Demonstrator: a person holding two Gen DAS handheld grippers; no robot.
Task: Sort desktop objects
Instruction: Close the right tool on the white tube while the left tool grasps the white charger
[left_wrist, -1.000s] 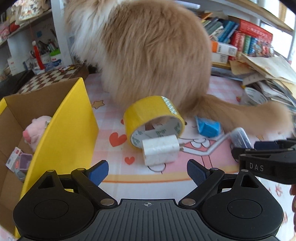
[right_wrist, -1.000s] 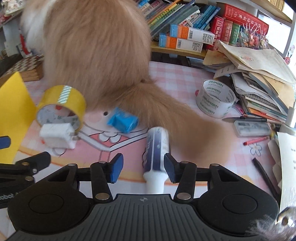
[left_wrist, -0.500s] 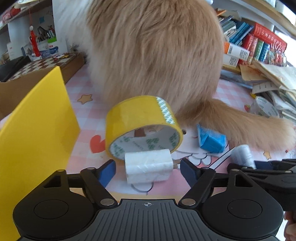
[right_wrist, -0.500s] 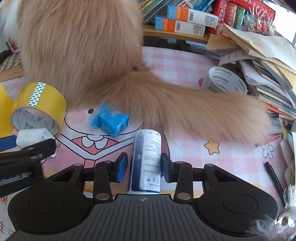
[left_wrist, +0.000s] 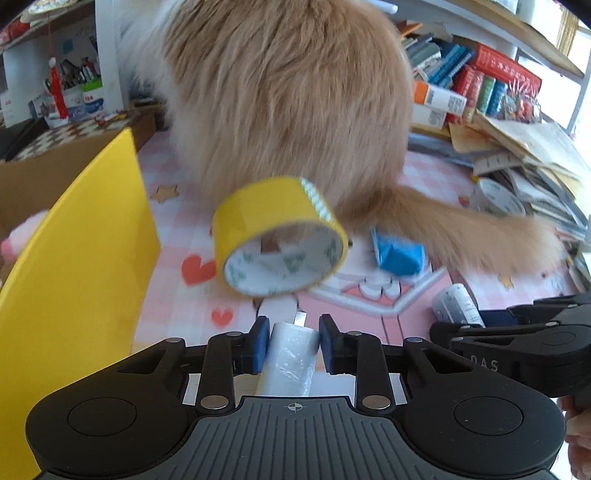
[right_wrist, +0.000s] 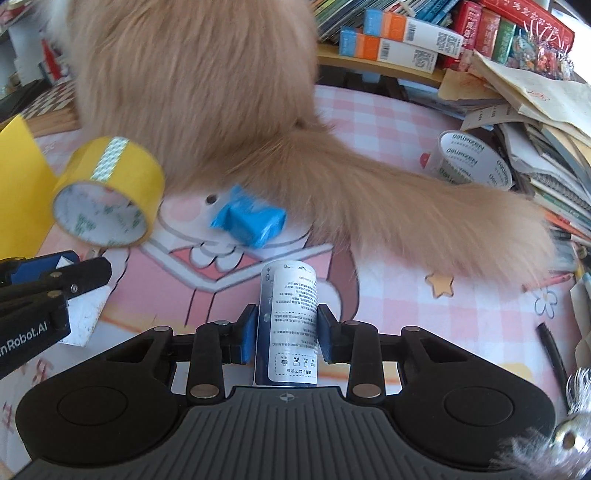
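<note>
Now the left gripper (left_wrist: 291, 345) is pinching the white charger (left_wrist: 289, 360) between nearly closed fingers, while the right gripper (right_wrist: 286, 334) is clamping the tube (right_wrist: 287, 325); both are sitting low over the worktop (right_wrist: 388, 122), near the cat (left_wrist: 288, 92) and yellow tape (left_wrist: 279, 236)

Your tape roll (left_wrist: 280, 236) sits mid-table, box (left_wrist: 74, 236) on its left, packet (left_wrist: 397, 253) on its right, cat (left_wrist: 288, 96) behind; books (right_wrist: 517, 110) probably line the table's far-right edge.
</note>
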